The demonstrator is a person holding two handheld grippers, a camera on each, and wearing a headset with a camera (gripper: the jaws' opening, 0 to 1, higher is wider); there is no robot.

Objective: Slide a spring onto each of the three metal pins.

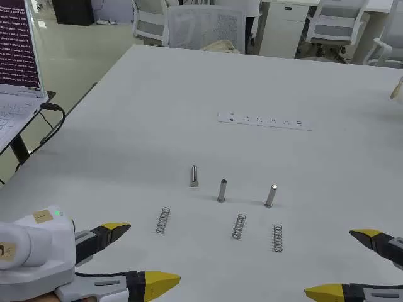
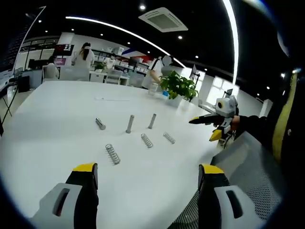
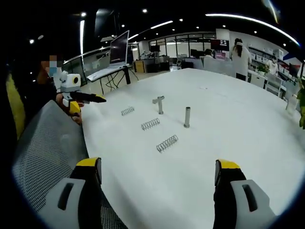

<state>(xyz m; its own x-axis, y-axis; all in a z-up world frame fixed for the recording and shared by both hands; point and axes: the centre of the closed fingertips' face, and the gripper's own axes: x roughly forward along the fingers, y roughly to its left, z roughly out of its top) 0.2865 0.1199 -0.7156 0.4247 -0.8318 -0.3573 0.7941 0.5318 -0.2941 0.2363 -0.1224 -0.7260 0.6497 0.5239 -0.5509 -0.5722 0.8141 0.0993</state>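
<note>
Three metal pins stand in a row on the white table (image 1: 157,107): left pin (image 1: 194,176), middle pin (image 1: 221,190), right pin (image 1: 271,195). In front of each pin lies a loose spring: left spring (image 1: 163,220), middle spring (image 1: 238,226), right spring (image 1: 278,238). My left gripper (image 1: 148,251) is open at the near left, short of the left spring and holding nothing. My right gripper (image 1: 334,263) is open at the near right, also holding nothing. The left gripper view has the pins (image 2: 129,124) and springs (image 2: 147,140) ahead of the left gripper (image 2: 147,171). The right gripper (image 3: 157,167) faces the nearest spring (image 3: 167,142).
A white power strip (image 1: 264,121) lies further back on the table. A laptop (image 1: 16,75) with a black cable (image 1: 55,119) sits on a side desk at the left. Office chairs (image 1: 201,28) stand beyond the far edge. A potted plant (image 2: 178,86) stands at the table's right end.
</note>
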